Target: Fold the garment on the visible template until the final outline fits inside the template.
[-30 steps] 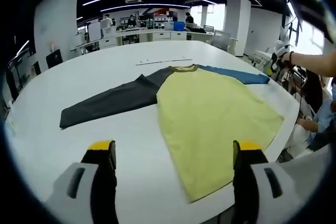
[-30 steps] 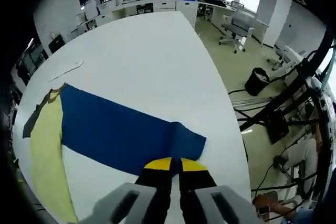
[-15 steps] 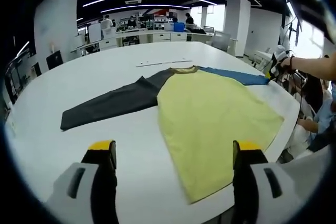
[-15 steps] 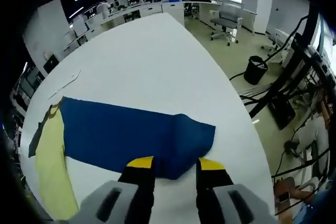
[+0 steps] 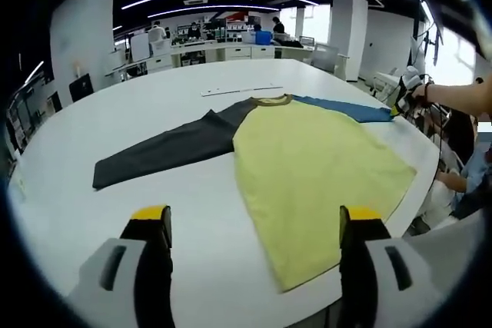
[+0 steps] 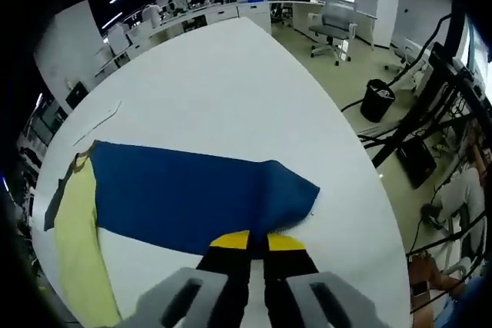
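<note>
We see the garment (image 5: 307,159) spread flat on the white table (image 5: 154,97): yellow body, dark grey sleeve (image 5: 161,151), blue sleeve (image 6: 192,197). Our right gripper (image 6: 257,241) is clamped on the blue sleeve's near edge by the cuff. Our left gripper (image 5: 250,224) hovers with jaws wide apart, holding nothing.

The left gripper (image 5: 254,224) hovers above the white oval table (image 5: 138,120), jaws wide apart. A long-sleeved garment with yellow body (image 5: 315,167) lies flat, its dark grey sleeve (image 5: 161,151) extended toward the view's left, its blue sleeve (image 5: 350,110) toward the right.
</note>
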`<move>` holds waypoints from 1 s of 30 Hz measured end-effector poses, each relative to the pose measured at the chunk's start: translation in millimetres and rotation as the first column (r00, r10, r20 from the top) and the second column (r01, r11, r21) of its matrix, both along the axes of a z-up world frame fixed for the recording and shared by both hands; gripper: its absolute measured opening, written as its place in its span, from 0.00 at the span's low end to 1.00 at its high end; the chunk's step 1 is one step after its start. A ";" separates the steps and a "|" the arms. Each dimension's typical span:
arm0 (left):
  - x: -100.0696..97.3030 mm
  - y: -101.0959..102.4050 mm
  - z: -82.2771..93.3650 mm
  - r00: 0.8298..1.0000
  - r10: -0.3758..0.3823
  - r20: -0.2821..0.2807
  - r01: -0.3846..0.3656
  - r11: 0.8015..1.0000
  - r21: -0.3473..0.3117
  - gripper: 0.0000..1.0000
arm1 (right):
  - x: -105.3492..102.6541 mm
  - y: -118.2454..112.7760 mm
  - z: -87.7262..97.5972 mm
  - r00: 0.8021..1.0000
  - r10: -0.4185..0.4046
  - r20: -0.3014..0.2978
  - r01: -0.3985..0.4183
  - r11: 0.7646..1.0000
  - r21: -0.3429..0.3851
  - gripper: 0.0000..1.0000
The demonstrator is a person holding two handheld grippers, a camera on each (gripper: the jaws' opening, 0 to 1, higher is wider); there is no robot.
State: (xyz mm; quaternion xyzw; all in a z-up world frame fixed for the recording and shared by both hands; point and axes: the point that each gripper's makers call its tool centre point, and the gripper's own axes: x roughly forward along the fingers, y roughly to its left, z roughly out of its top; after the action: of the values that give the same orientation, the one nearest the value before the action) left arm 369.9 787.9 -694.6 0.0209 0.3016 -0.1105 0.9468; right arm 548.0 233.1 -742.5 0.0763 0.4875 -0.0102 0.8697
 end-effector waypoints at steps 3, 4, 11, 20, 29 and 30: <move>-0.6 1.7 1.9 1.000 0.004 0.007 -0.004 1.000 -0.002 0.87 | 1.3 3.3 5.5 1.000 0.028 0.008 -0.028 0.999 -0.018 0.00; -0.7 1.6 2.1 1.000 0.003 0.008 -0.003 1.000 -0.001 0.87 | 1.8 4.7 7.9 0.999 0.036 0.010 -0.035 0.999 -0.023 0.00; -0.1 -1.6 6.5 1.000 -0.001 0.030 0.001 1.000 -0.012 0.88 | 7.7 13.0 21.9 0.997 0.070 0.039 -0.069 0.997 -0.033 0.00; -4.2 1.3 8.2 0.999 0.007 0.037 -0.006 1.000 -0.016 0.88 | 20.1 25.6 37.3 0.993 0.091 0.074 -0.089 0.996 -0.030 0.00; -9.1 -0.1 8.8 0.999 -0.008 0.045 0.008 1.000 -0.020 0.90 | 31.3 49.4 46.4 0.986 0.136 0.097 -0.134 0.991 -0.023 0.00; -9.4 -0.4 9.3 0.999 -0.009 0.047 0.010 1.000 -0.020 0.90 | 32.1 51.7 47.2 0.985 0.141 0.099 -0.139 0.990 -0.024 0.00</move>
State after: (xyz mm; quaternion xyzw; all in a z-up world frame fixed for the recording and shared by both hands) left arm 360.6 787.5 -685.3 0.0152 0.2782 -0.1174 0.9532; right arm 580.1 284.8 -695.4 0.0350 0.4473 0.0506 0.8923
